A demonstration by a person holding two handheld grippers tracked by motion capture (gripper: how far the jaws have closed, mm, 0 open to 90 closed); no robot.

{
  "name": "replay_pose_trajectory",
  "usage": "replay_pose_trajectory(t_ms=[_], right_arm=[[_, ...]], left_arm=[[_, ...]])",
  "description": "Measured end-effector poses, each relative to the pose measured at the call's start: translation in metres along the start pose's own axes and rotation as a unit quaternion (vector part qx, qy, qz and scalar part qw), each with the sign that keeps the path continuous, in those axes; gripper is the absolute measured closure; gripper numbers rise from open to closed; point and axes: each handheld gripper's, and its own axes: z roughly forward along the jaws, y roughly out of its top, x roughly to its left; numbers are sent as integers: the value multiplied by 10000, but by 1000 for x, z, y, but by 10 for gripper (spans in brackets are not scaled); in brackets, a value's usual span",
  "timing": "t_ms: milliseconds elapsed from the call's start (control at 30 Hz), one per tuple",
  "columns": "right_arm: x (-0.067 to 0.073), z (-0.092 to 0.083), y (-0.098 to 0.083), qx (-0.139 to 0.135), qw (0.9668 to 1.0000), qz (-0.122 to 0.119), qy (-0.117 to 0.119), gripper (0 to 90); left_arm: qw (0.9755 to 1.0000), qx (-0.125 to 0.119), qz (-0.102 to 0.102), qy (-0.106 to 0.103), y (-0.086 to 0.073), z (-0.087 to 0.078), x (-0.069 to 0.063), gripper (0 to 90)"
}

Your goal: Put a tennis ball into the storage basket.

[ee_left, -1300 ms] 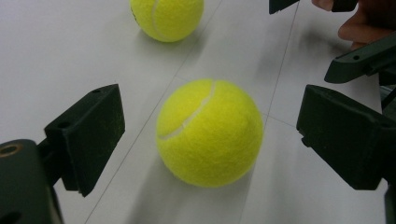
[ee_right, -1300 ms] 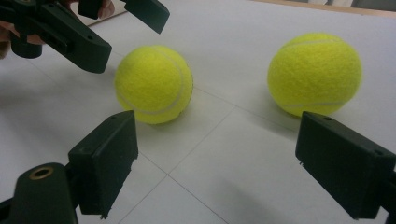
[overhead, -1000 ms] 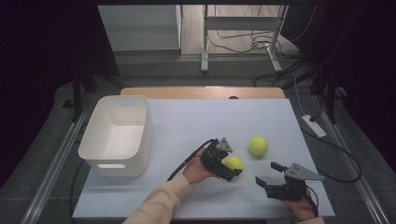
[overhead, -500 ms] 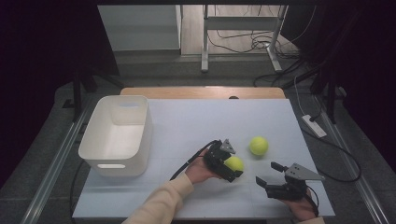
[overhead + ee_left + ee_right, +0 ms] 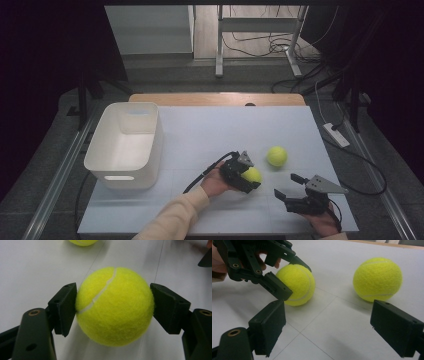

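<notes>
Fuzzy yellow-green tennis ball (image 5: 115, 306), white-seamed, clamped in the just-closed left claw (image 5: 113, 306); right claw (image 5: 337, 332) wide, empty.

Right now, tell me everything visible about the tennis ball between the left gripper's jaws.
The gripped tennis ball is bright yellow-green with fuzzy felt and one curved white seam across its upper left. It looks round and undamaged. It sits on the white table, near its front edge. The left gripper has just closed on it: both black pads press its sides. A second tennis ball lies apart, beyond it.
</notes>
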Motion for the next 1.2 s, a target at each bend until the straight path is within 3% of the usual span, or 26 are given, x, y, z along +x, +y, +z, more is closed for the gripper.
replay_pose_trajectory(t_ms=[133, 600, 933, 1200], right_arm=[[0, 0, 0, -9, 10000, 3, -10, 130], [0, 0, 0, -19, 10000, 4, -24, 130], [0, -1, 0, -14, 10000, 12, -16, 130], [1, 0, 0, 5, 10000, -1, -29, 130]], left_arm=[[10000, 5, 23, 46, 0, -3, 0, 274], [9983, -554, -162, 49, -2, -27, -1, 274], [9967, -774, -192, 137, -3, -40, -2, 274], [9927, -1156, -241, 252, -8, -57, -5, 274]])
